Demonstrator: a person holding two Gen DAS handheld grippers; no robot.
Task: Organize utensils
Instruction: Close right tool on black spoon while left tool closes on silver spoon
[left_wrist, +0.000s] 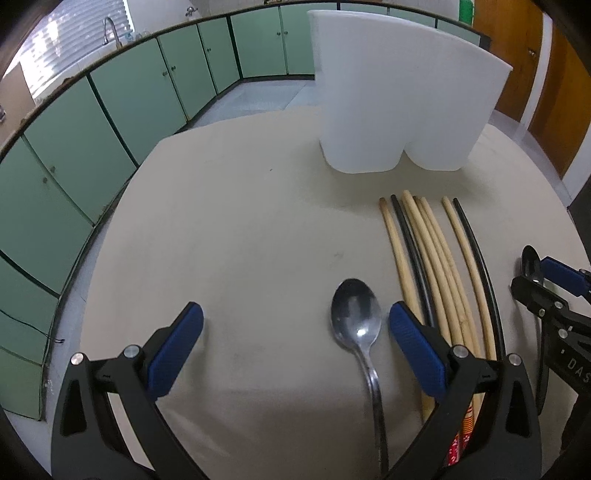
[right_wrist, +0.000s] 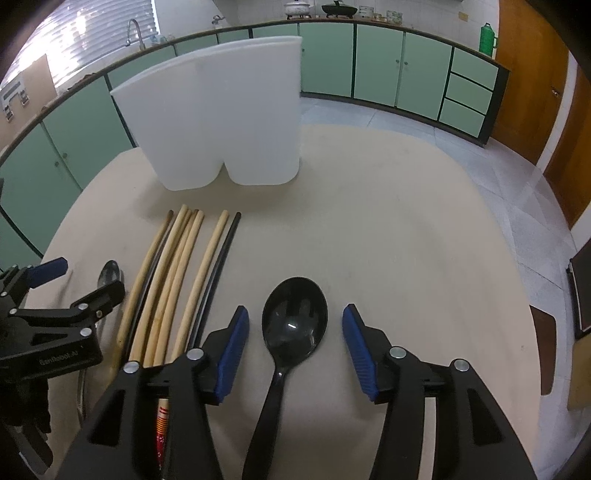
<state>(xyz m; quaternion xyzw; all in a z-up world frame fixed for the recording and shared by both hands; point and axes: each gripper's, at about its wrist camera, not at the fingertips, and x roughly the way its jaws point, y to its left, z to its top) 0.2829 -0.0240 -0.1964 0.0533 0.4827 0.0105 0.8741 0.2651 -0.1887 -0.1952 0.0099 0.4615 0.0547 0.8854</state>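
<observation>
A metal spoon (left_wrist: 356, 317) lies on the beige table (left_wrist: 240, 221), bowl pointing away. My left gripper (left_wrist: 295, 314) is open around it, with the spoon close to the right finger and untouched. Beside it lie several wooden and black chopsticks (left_wrist: 432, 251), side by side. In the right wrist view a black plastic spoon (right_wrist: 295, 325) lies between the blue pads of my right gripper (right_wrist: 295, 314), which is open with a gap on both sides. The chopsticks (right_wrist: 177, 266) are to its left. A white two-compartment holder (right_wrist: 221, 118) stands upright behind them.
The table's curved edge (right_wrist: 480, 206) drops to a tiled floor. Green cabinets (right_wrist: 380, 62) with a sink line the far walls, and a wooden door (right_wrist: 532, 92) is at right. A brown chair part (right_wrist: 546, 343) sits by the table's right edge.
</observation>
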